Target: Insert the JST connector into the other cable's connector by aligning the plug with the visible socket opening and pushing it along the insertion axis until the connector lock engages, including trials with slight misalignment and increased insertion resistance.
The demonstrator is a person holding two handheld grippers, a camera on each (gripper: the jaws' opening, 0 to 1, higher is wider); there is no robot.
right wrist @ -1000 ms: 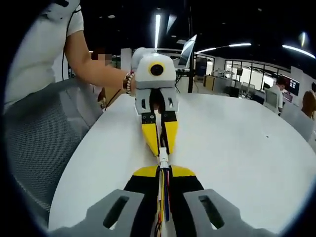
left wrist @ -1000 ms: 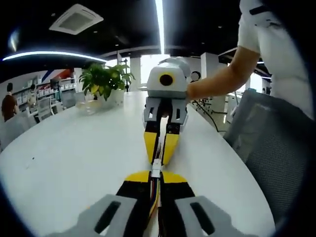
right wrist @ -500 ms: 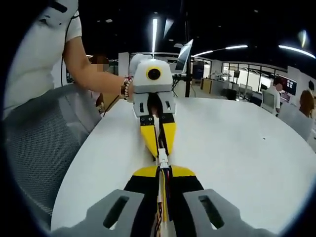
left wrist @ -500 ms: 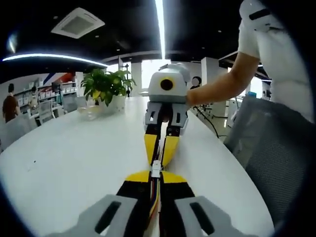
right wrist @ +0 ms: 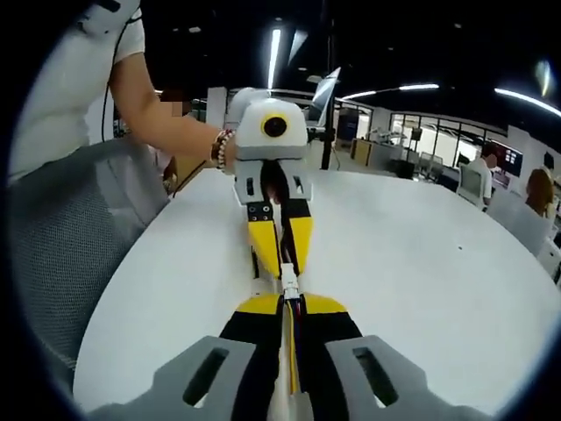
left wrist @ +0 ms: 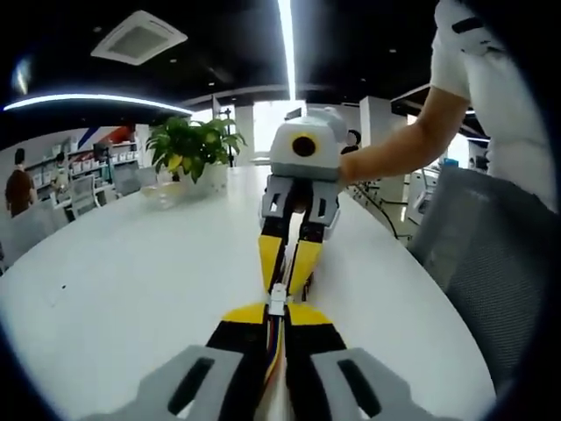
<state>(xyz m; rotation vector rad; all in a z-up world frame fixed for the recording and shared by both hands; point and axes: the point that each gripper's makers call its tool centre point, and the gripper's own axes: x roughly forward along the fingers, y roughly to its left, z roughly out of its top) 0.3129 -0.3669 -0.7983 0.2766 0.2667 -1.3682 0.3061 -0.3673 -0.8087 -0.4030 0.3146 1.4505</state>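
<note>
Both tongs (left wrist: 277, 309) (right wrist: 289, 301) clamped on mated connectors (left wrist: 278, 298) — bare table (left wrist: 131, 263) all around.

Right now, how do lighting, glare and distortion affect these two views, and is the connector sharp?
Left gripper view: fisheye bends the table edge; the ceiling light strip and window blow out; the connector between the tongs is small but fairly sharp. Right gripper view: same bending, dark ceiling, soft shadows on the table, connector sharp.

text: none legible | labels: none | signs: none (background too blurred to read)
</note>
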